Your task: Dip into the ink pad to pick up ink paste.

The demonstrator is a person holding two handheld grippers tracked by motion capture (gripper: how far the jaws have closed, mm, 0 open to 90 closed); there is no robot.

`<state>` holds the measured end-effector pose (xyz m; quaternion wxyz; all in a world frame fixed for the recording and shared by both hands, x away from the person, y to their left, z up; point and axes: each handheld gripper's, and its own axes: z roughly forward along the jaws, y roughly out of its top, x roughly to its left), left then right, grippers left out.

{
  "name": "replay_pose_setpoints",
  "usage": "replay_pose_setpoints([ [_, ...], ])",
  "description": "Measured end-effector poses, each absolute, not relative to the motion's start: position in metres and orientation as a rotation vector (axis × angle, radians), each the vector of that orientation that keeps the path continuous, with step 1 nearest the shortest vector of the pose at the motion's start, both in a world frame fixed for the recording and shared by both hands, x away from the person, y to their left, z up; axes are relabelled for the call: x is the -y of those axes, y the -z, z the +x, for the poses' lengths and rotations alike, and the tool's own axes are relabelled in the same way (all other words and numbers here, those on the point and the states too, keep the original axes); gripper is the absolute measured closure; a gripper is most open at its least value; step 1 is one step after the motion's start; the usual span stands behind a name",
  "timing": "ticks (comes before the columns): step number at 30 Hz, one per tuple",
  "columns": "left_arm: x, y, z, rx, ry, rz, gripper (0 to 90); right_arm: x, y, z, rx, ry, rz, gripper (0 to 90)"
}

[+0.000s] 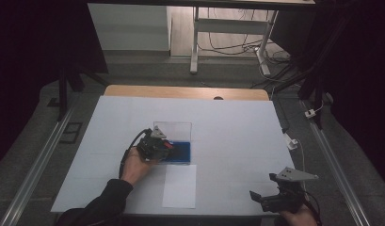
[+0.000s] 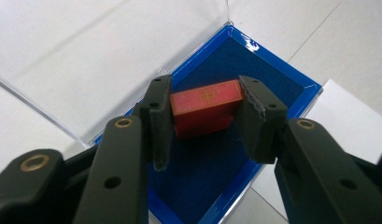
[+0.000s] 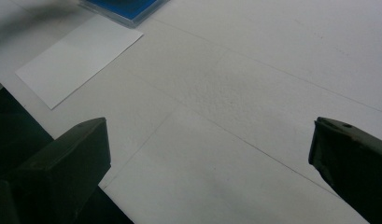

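Observation:
A small red block (image 2: 205,106) with a gold mark on top is clamped between the jaws of my left gripper (image 2: 205,119), just above the dark blue lining of an open blue box (image 2: 268,70). The box's clear lid (image 1: 172,129) stands raised behind it. From above, my left gripper (image 1: 167,147) is over the left part of the blue box (image 1: 183,153). My right gripper (image 1: 257,197) hovers at the table's front right corner, jaws wide apart with nothing between them. It appears as right gripper (image 3: 209,154) over bare white table.
A white sheet of paper (image 1: 180,185) lies in front of the box, also seen as paper (image 3: 79,58). The white-covered table (image 1: 237,136) has open surface between the two grippers. Beyond the far edge stand desk legs and cables (image 1: 232,44).

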<state>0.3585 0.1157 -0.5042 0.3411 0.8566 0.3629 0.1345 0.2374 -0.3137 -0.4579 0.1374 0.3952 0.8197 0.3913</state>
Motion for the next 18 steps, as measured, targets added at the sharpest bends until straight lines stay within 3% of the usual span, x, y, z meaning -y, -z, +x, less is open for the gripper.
replay_pose_setpoints([
  [5, -0.108, 0.503, 0.353, -0.933, -0.425, 2.260, 58.2, 0.313, 0.458, 0.237, -2.372, -1.130, 1.144, 0.0],
  [12, -0.118, 0.505, 0.360, -0.979, -0.312, 2.198, 58.2, 0.314, 0.458, 0.237, -2.371, -1.130, 1.146, 0.0],
  [18, -0.111, 0.504, 0.356, -0.953, -0.389, 2.243, 58.2, 0.313, 0.458, 0.238, -2.372, -1.129, 1.146, 0.0],
])
